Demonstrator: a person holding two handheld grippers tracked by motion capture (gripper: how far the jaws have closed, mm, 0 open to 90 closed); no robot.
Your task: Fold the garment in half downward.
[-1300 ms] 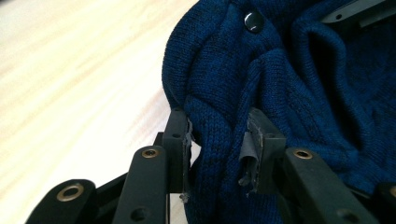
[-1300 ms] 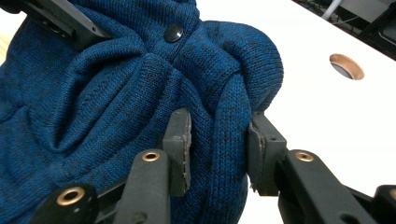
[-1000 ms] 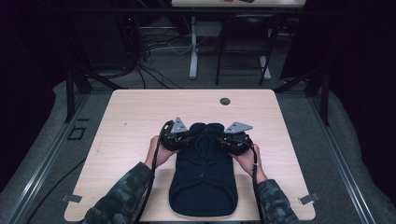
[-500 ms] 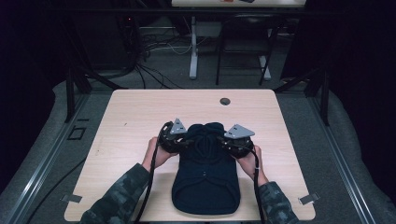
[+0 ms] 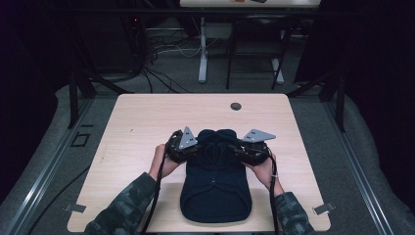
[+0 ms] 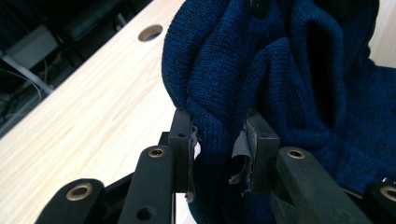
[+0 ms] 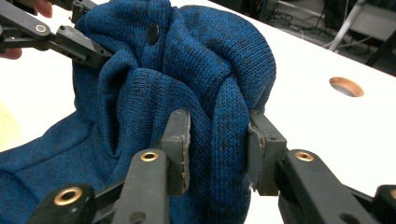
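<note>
A: The blue knit garment (image 5: 215,186) lay on the table (image 5: 147,122), its far end lifted; the left gripper (image 6: 215,140) and the right gripper (image 7: 217,140) each pinched a fold.

B: It seemed a folding step; next, both had to carry that end evenly toward the person.

Dim, dark-edged overhead view; bright, sharp close-ups

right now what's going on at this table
A person holds a two-jaw gripper in each hand over a light wooden table. The left gripper and the right gripper each pinch a fold of a dark blue knitted garment, at its far end, bunched up and lifted between them. The rest lies flat toward the person.
</note>
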